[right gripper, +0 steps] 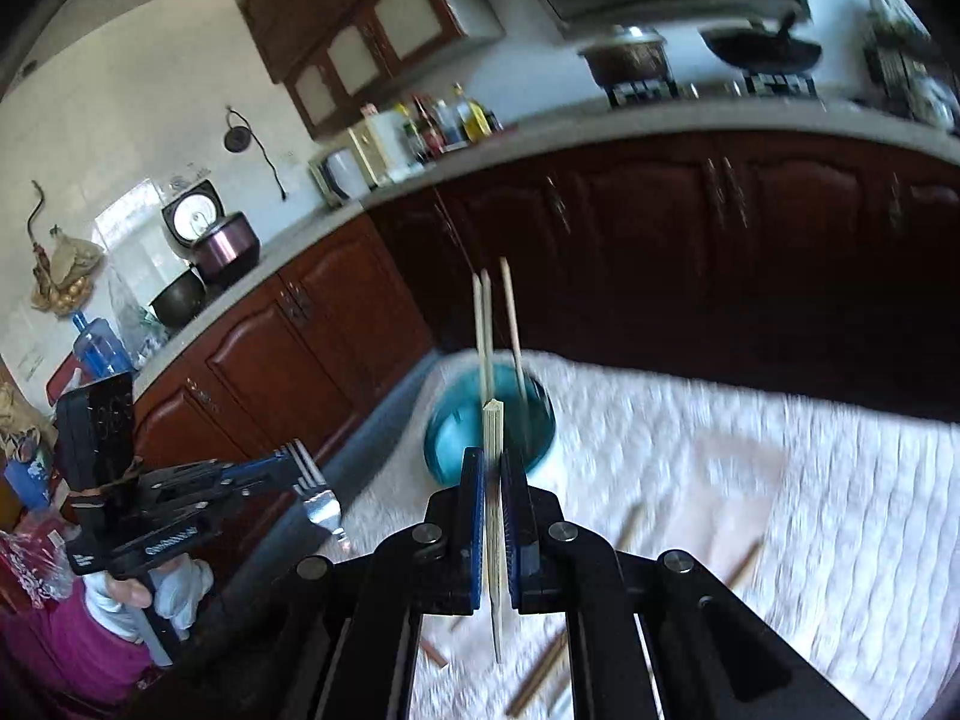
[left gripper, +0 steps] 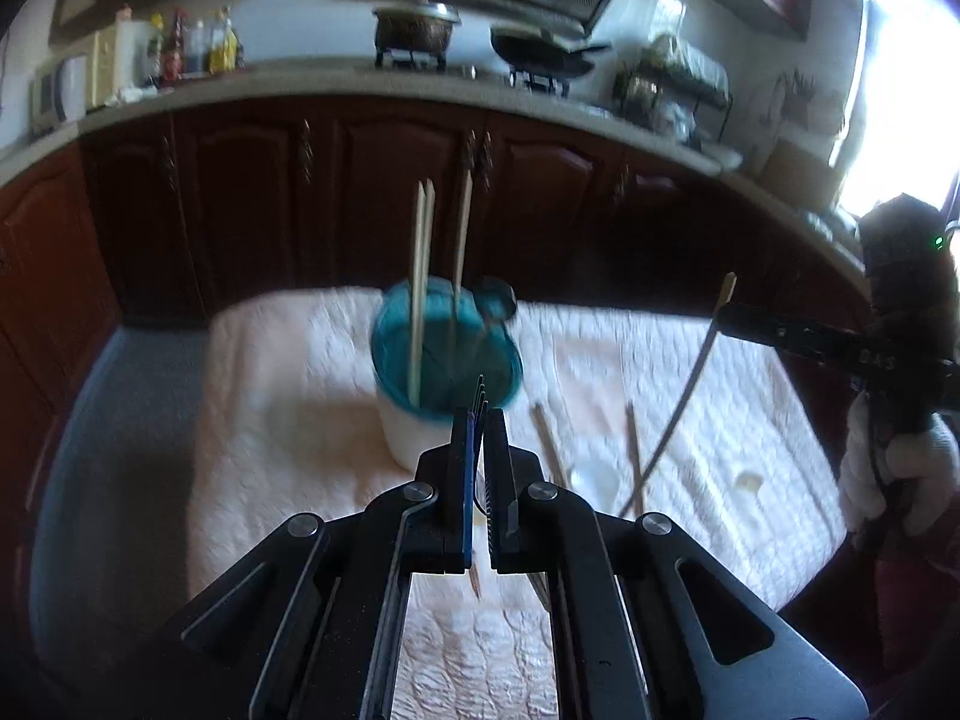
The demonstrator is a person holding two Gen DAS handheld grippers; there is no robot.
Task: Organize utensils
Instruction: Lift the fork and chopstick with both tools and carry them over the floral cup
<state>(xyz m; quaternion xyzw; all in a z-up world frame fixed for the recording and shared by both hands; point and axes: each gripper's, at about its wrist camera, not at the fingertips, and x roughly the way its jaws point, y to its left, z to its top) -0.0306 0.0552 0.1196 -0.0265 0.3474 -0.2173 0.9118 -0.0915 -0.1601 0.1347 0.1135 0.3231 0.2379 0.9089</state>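
Above the white cloth [left gripper: 300,396], left gripper [left gripper: 478,414] jaws clench a fork [right gripper: 312,480]; right gripper [right gripper: 493,462], lettered perhaps "DAS", a chopstick [right gripper: 494,480].

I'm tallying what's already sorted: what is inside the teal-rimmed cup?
Three pale chopsticks stand upright in the teal-rimmed cup, and a dark spoon leans at its far rim. The cup's bottom and the utensils' lower ends are blurred and hidden.

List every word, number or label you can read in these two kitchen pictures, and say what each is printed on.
"DAS": pale letters on the right gripper body, left wrist view; blurred, so uncertain.
Bottles on the counter: labels too small and blurred to read.
Left gripper body: pale marking, unreadable.
Nothing else legible.
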